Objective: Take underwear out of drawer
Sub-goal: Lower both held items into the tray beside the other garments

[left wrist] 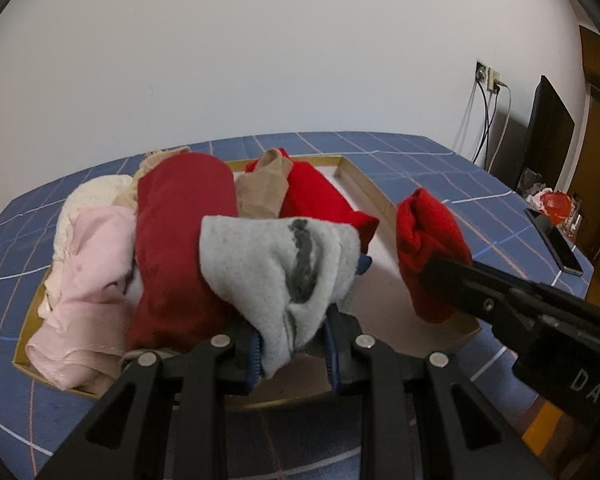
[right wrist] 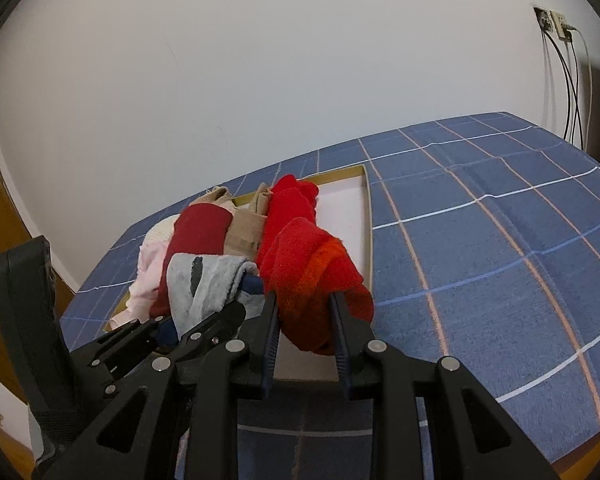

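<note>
Fingers of my left gripper [left wrist: 294, 354] are clamped on a grey garment with a dark stripe [left wrist: 284, 264], and my right gripper [right wrist: 306, 336] pinches a bright red fleecy bundle [right wrist: 312, 276], both held just above the near end of the shallow cardboard drawer [left wrist: 364, 184]. Beyond them the drawer holds a dark red piece [left wrist: 180, 240], a pink one [left wrist: 96, 256], a cream one [left wrist: 96, 194], beige hosiery [left wrist: 262, 192] and another red roll [left wrist: 316, 196], all on the blue checked cloth [right wrist: 500, 240]

A plain white wall [left wrist: 260, 60] (sockets [left wrist: 487, 76] with hanging cables) backs the blue checked tablecloth [right wrist: 480, 240].
</note>
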{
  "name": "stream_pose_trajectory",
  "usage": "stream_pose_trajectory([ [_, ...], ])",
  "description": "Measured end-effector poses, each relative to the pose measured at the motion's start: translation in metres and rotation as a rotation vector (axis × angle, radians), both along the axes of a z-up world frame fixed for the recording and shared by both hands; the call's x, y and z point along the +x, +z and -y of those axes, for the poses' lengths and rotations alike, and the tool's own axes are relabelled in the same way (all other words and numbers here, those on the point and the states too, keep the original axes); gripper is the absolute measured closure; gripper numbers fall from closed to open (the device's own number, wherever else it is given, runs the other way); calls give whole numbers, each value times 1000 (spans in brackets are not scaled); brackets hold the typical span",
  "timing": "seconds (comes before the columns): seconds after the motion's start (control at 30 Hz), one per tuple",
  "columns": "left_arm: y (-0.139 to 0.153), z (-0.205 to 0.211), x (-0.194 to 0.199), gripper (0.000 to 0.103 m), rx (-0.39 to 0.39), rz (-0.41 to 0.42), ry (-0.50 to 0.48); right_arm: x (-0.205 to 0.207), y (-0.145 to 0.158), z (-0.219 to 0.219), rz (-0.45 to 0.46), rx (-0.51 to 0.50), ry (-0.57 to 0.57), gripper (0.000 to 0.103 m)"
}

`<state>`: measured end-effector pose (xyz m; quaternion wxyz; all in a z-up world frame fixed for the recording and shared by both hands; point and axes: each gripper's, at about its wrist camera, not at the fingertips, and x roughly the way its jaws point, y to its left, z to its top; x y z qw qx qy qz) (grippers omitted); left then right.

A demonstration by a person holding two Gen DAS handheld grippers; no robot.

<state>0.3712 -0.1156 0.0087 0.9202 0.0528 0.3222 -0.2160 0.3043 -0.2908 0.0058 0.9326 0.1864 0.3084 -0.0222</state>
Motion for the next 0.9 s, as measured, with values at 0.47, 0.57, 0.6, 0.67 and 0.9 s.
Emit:
stream_pose_trajectory([
  [0.47, -12, 11, 10, 79, 11, -52, -19, 16, -13, -2, -17, -4, -3, 76],
  [0.57, -12, 12, 10, 79, 19, -53, -12, 17, -16, -1, -19, 9, -1, 76],
  [0.6, -13, 13, 10, 79, 21, -57, -8, 16, -17, -1, -19, 14, 0, 76],
  [0.67, -13, 15, 11, 78, 25, -63, -4, 16, -18, -1, -12, 16, 3, 75],
  [0.9, -17, 21, 21, 55, 19, -105, 30, 4, -19, 17, 27, 221, 47, 57],
])
